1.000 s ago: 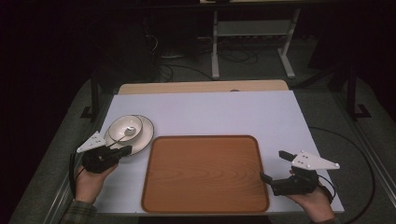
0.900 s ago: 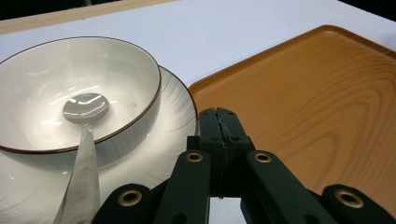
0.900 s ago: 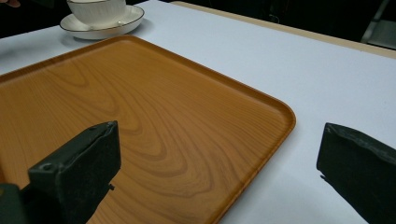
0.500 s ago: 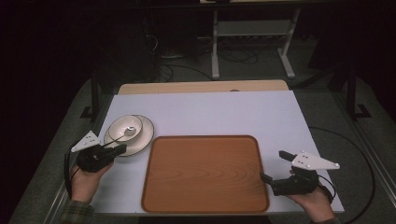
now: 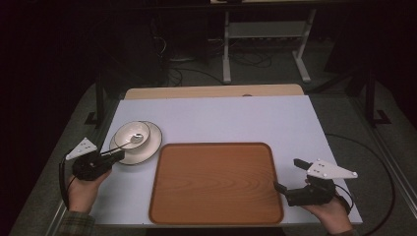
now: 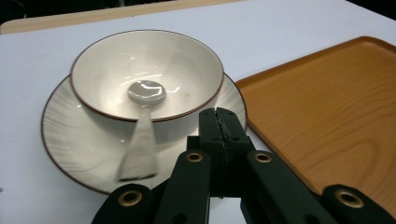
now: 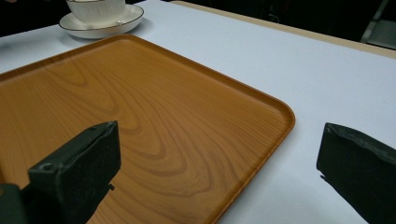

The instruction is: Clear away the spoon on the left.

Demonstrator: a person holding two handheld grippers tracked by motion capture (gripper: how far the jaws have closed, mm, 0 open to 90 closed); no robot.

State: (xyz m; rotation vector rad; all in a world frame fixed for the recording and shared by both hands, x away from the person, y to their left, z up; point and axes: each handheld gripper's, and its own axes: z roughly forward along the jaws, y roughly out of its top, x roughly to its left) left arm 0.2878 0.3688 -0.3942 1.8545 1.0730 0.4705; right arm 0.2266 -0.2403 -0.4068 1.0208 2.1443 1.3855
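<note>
Left gripper (image 6: 219, 119): jaws pressed together with nothing between them, tips over the near rim of the white saucer (image 6: 70, 154), just beside the handle of the metal spoon (image 6: 142, 123) whose head lies in the brown-rimmed white bowl (image 6: 187, 65) standing on that saucer; in the high view it sits at the table's left edge, hand low, pointing right toward the bowl. Right gripper (image 7: 217, 163): jaws spread wide, holding nothing, hovering at the near right corner of the wooden tray (image 7: 140, 107), palm under it, aimed left across the white table (image 5: 236, 118). No readable writing.
</note>
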